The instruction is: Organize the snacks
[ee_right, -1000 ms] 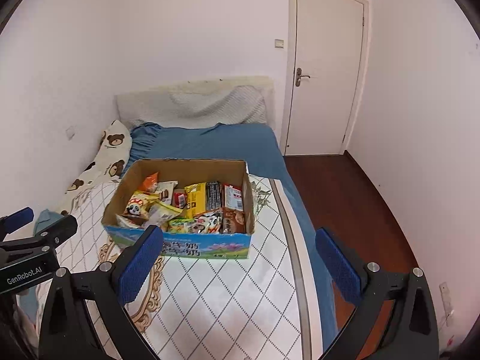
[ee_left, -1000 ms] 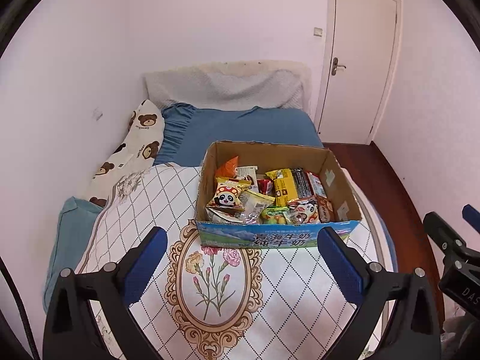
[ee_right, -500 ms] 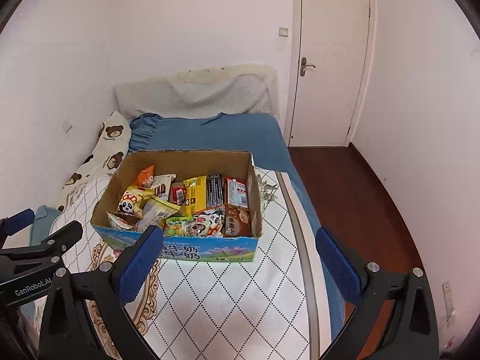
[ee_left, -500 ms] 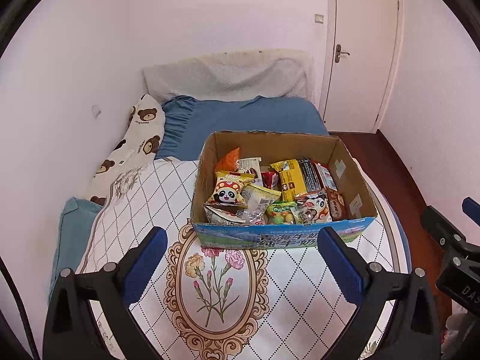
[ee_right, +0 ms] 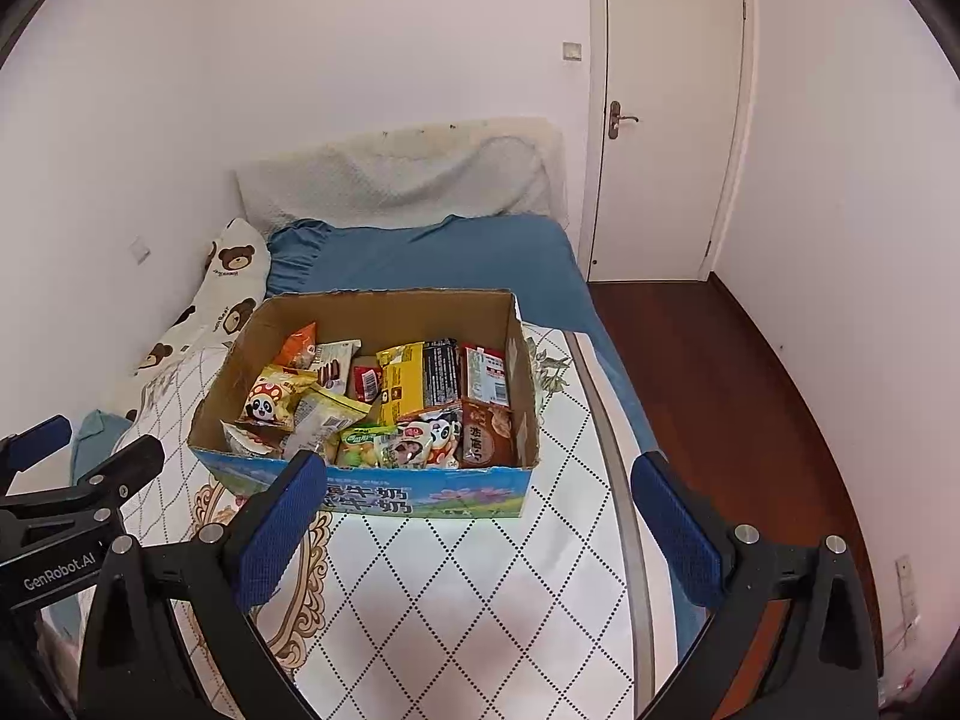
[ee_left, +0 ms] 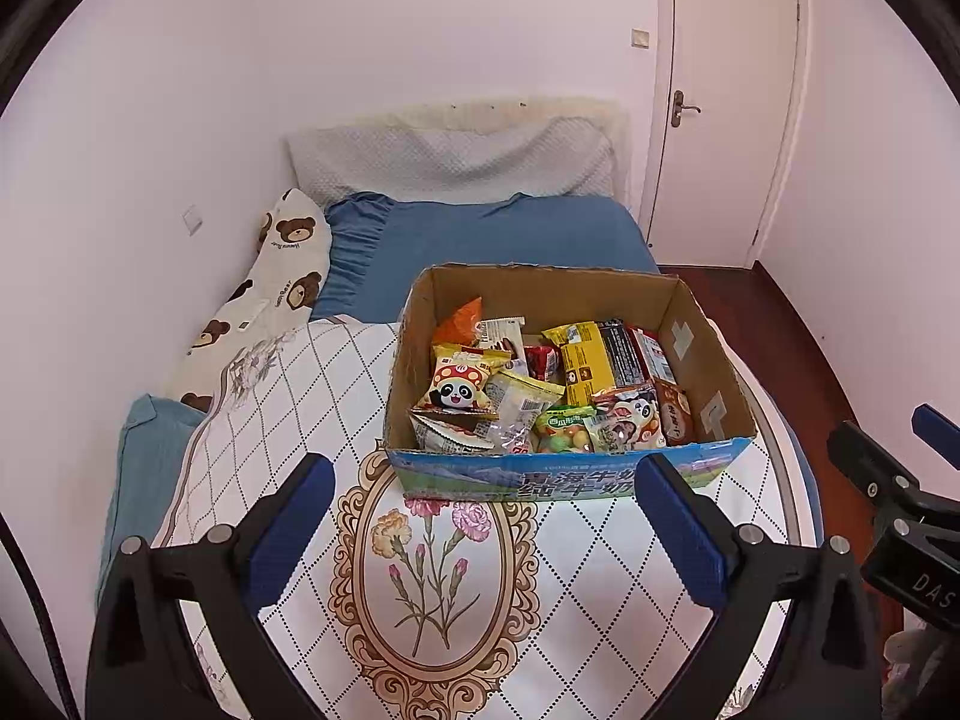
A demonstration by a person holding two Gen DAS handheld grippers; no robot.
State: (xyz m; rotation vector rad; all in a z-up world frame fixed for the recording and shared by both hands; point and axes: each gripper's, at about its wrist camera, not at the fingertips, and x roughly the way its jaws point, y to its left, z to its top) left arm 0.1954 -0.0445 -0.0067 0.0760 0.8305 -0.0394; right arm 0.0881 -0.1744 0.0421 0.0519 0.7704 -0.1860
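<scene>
Open brown cardboard box with blue printed front (ee_left: 564,372), full of mixed colourful snack packets (ee_left: 540,390), sits on white diamond-quilted bed cover (ee_left: 288,396), at 12 o'clock from both claws.

Box now larger and lower in both views than a second ago: both claws closing in.

Left claw (ee_left: 480,516) wide open, empty. Right claw (ee_right: 480,516) wide open, empty.

Packets all inside box; fits either sorting ahead or job finished.

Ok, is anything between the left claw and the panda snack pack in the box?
Only the box's own front wall. The left claw is open over the quilt, short of the cardboard box. The panda snack pack lies on top behind that wall, so reach in from above.
</scene>
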